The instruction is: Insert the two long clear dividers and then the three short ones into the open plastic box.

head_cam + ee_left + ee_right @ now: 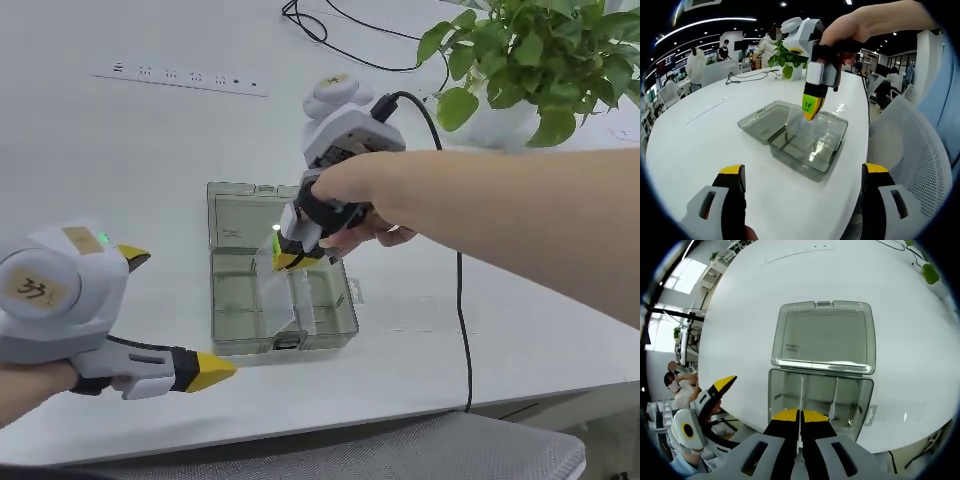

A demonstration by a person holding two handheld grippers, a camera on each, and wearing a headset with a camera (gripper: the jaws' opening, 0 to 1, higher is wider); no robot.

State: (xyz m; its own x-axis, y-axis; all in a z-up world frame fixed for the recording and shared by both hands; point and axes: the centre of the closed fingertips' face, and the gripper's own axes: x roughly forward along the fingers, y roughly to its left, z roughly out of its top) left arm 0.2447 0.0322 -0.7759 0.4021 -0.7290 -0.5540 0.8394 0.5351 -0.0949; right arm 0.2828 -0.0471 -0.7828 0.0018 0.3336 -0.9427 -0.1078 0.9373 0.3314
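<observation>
Pinching the clear divider [278,297] by its top edge, the right gripper [288,258] is clamped above the box [225,345]. It is probably light, stiff and slippery. At the box's seven o'clock, the left gripper [178,312] gapes empty.

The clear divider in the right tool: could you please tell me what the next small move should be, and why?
Probably ease the right tool straight down a little. It is shut on the top edge of the clear divider, which stands upright in the open box; I cannot tell whether it is fully seated.
</observation>
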